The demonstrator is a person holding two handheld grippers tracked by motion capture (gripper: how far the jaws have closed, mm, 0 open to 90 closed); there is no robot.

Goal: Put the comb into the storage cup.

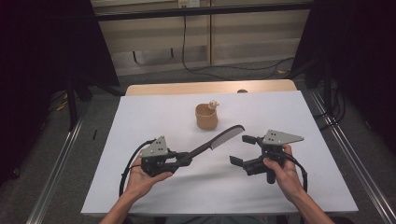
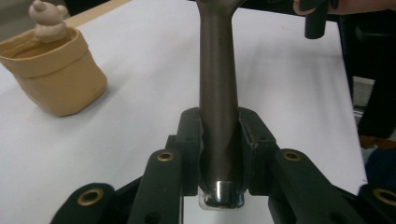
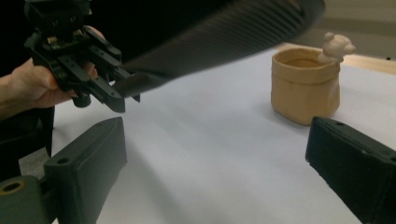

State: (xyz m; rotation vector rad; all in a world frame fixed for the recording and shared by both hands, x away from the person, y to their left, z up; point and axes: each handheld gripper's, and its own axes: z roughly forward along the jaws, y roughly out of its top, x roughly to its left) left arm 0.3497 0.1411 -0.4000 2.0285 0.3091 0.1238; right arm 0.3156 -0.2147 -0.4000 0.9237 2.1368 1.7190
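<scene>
Left tool [image 1: 180,161] clamps comb [image 1: 219,139] handle; comb's long axis points up-right toward cup [image 1: 206,117]. Right tool [image 1: 243,150] nearer comb teeth, wide open, empty.

The comb [image 2: 218,88] is cut off by the top edge of the left gripper view, its teeth unseen there. In the right gripper view its teeth are blurred, and its handle end is hidden inside the left gripper [image 3: 109,91].
</scene>
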